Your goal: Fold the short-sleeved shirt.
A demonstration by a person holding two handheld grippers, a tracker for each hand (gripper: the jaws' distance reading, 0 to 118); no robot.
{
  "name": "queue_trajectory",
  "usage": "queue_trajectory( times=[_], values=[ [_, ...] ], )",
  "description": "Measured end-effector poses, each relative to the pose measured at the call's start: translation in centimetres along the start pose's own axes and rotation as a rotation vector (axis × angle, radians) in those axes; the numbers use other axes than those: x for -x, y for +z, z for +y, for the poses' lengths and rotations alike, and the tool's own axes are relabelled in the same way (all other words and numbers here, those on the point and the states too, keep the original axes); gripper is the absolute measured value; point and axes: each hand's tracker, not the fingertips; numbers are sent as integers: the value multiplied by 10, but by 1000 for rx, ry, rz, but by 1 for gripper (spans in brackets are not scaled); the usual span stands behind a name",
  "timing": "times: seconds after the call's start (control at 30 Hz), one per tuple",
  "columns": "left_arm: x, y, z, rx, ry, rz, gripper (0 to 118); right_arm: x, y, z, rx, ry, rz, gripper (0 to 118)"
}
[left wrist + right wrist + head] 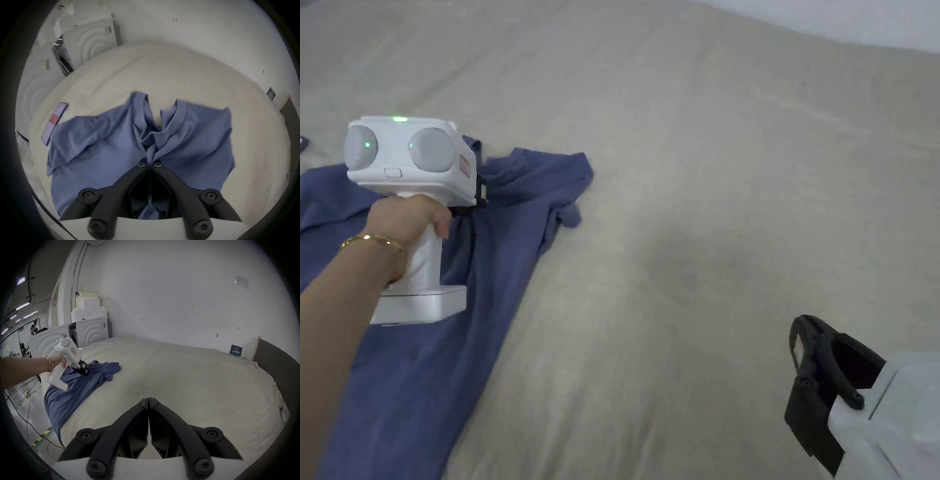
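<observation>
Right gripper (148,400) hangs clenched on nothing over bare bed (178,378). Off to its left, the left gripper (149,164) pinches a bunched fold of the blue shirt (100,146), collar pointing away from it, length running back toward the person.

The short-sleeved shirt (487,250) is of a plain blue-violet cloth, thin and soft. It lies on the bed (706,219), near the left edge, spread out but not flat, with many wrinkles. In the left gripper view the shirt (97,146) shows a ribbed collar, and the cloth around the neck opening is pulled together into a bunch of folds. One sleeve lies out to each side. In the right gripper view the shirt (73,394) reaches the near edge of the bed, and its lower part hangs over this edge.
</observation>
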Motion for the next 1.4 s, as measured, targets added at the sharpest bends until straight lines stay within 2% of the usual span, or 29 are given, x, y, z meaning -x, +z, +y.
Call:
queue_trajectory(
  times=[0.07,0.23,0.33,0.5,0.6,0.7,0.8,0.93,1.1,1.27,1.4],
  values=[
    [6,17,-7,-77,78,26,0,-2,13,3,-11,-6,-9,0],
    [15,94,-14,-257,98,-8,0,-7,55,11,-57,3,-21,0],
    [27,145,-7,-329,171,-31,0,-6,82,16,-97,27,-25,0],
    [40,226,2,-446,146,2,0,-12,122,19,-149,13,-36,0],
    [47,277,16,-530,195,-54,0,-20,143,21,-180,6,-55,0],
    [39,335,34,-626,120,-41,0,-29,162,23,-220,-5,-83,0],
    [31,376,56,-669,123,-111,0,-41,180,27,-256,-30,-108,0],
    [-3,426,73,-748,16,-127,0,-61,205,31,-308,-53,-162,0],
    [-66,454,78,-774,-97,-248,0,-92,238,30,-355,-85,-246,0],
    [-151,446,64,-736,-259,-354,0,-121,268,20,-370,-128,-342,0],
    [-221,420,43,-662,-320,-475,0,-141,292,8,-367,-146,-426,0]
  ],
)
